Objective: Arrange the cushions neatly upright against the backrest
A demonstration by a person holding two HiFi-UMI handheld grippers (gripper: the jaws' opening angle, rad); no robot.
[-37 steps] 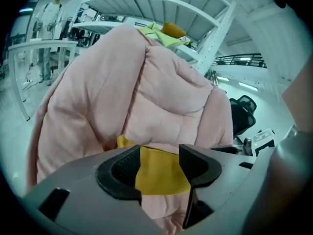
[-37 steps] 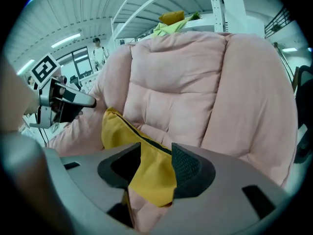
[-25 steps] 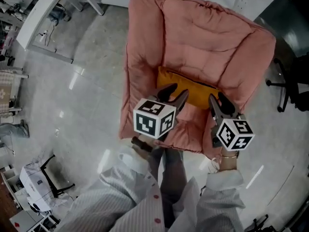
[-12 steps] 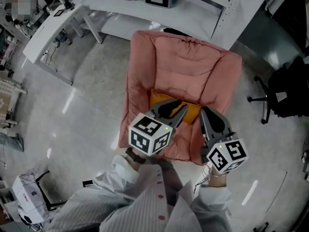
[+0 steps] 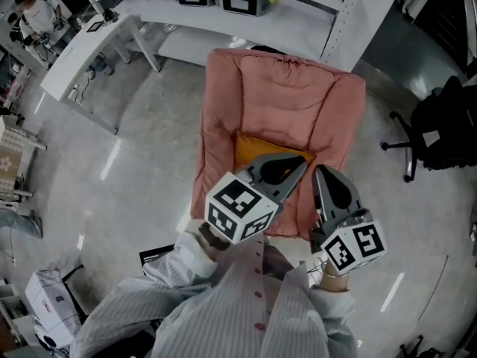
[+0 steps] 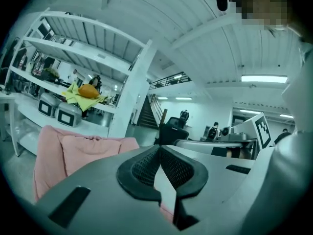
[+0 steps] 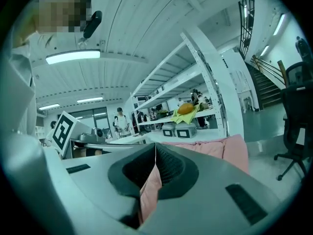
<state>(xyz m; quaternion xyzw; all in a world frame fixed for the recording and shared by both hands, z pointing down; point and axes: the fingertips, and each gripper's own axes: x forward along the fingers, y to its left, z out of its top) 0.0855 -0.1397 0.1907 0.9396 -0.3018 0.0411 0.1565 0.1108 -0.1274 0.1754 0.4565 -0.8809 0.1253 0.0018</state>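
A pink padded armchair (image 5: 283,103) stands on the grey floor, and an orange cushion (image 5: 257,149) stands on its seat, leaning on the backrest. My left gripper (image 5: 302,161) is raised over the seat's front, a little in front of the cushion and apart from it. Its jaws are closing and meet at the tips with nothing between them. My right gripper (image 5: 318,171) hangs beside it over the seat's right front corner, its jaws also closing tip to tip on nothing. The left gripper (image 6: 160,148) and right gripper (image 7: 155,146) both point over the armchair (image 6: 73,151) (image 7: 220,148).
A white shelving unit (image 5: 246,32) with two grey boxes (image 5: 242,2) and a yellow cloth stands right behind the armchair. A black office chair (image 5: 440,125) is at the right. A white desk (image 5: 82,58) runs along the left, with people far off.
Both grippers have closed their jaws and drawn back from the orange cushion toward me. The cushion stays against the backrest. My head has lifted, showing more of the room.
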